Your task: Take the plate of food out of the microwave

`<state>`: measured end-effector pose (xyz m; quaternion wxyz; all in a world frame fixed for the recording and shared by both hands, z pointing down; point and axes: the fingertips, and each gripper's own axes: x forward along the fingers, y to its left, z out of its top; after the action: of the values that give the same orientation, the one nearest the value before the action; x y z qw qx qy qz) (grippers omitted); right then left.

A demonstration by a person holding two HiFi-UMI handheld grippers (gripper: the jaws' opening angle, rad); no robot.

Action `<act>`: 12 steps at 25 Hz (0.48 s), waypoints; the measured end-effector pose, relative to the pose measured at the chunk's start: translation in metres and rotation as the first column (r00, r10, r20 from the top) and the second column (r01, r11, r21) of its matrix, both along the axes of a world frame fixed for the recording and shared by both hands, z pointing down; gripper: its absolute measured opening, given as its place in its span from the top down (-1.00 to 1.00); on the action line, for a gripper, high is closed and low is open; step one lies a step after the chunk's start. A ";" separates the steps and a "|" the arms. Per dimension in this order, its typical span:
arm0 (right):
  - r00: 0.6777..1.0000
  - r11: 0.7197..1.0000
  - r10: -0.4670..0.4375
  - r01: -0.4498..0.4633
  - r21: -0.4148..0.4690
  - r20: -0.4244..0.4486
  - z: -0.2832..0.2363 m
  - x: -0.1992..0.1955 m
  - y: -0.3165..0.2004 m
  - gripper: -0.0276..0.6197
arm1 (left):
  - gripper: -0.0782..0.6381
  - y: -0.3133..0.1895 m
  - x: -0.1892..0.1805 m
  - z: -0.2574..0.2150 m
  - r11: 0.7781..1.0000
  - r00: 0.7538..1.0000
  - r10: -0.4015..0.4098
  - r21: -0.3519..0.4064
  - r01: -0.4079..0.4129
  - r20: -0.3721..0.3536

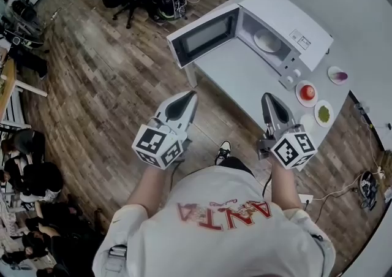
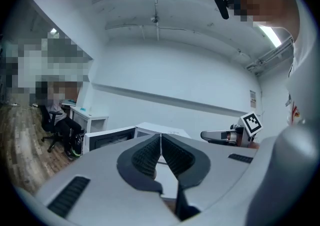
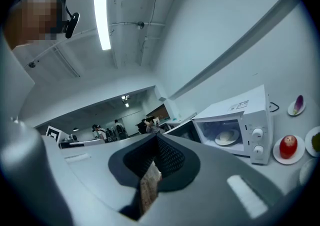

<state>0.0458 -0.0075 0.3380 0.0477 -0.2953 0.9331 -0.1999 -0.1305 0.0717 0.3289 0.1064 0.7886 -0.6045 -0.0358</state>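
Sitting on a white bench point(image 1: 245, 73) over wood floor point(image 1: 104, 86): open microwave point(image 1: 278, 15), plate of food point(image 1: 267, 40) inside, small dishes point(image 1: 307, 92) beside. Left hand-held gripper point(image 1: 192, 94) and right hand-held gripper point(image 1: 267, 96) closed tight, empty.

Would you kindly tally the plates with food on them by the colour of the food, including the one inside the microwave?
Plate with pale food, in the microwave: 1
Plate with red food: 1
Plate with green food: 1
Plate with purple food: 1
Total: 4
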 end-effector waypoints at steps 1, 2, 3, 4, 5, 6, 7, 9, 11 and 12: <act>1.000 1.000 0.012 -0.012 -0.011 0.002 0.003 0.007 -0.014 0.92 | 0.73 -0.015 0.006 0.001 1.000 1.000 0.008 -0.003 -0.008 0.003; 1.000 0.999 0.023 -0.023 -0.023 0.005 0.007 0.013 -0.028 0.92 | 0.73 -0.030 0.011 0.002 1.000 1.000 0.016 -0.008 -0.016 0.007; 0.999 0.999 0.033 -0.033 -0.033 0.009 0.010 0.018 -0.041 0.92 | 0.73 -0.044 0.016 0.004 1.000 1.000 0.025 -0.016 -0.025 0.012; 0.999 0.998 0.042 -0.041 -0.042 0.015 0.012 0.023 -0.053 0.92 | 0.73 -0.056 0.021 0.006 0.999 0.999 0.035 -0.026 -0.034 0.017; 0.999 0.998 0.051 -0.050 -0.049 0.020 0.014 0.028 -0.063 0.92 | 0.73 -0.067 0.025 0.007 0.998 0.999 0.045 -0.036 -0.044 0.023; 0.998 0.997 0.061 -0.059 -0.054 0.025 0.016 0.033 -0.073 0.92 | 0.73 -0.078 0.029 0.008 0.997 0.998 0.056 -0.046 -0.054 0.030; 0.997 0.996 0.072 -0.070 -0.060 0.030 0.017 0.038 -0.082 0.92 | 0.73 -0.087 0.033 0.008 0.996 0.997 0.066 -0.055 -0.064 0.036; 0.995 0.993 0.092 -0.089 -0.073 0.040 0.020 0.045 -0.098 0.92 | 0.73 -0.105 0.040 0.009 0.994 0.995 0.085 -0.071 -0.081 0.045; 0.993 0.991 0.105 -0.100 -0.089 0.049 0.025 0.050 -0.109 0.92 | 0.73 -0.120 0.044 0.009 0.993 0.994 0.096 -0.079 -0.092 0.050; 0.993 0.989 0.110 -0.105 -0.100 0.052 0.029 0.052 -0.114 0.92 | 0.73 -0.126 0.045 0.010 0.992 0.994 0.098 -0.081 -0.094 0.051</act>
<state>0.0975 -0.1218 0.3670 0.0706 -0.3412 0.9032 -0.2504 -0.0857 -0.0548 0.3386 0.1220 0.8127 -0.5695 0.0148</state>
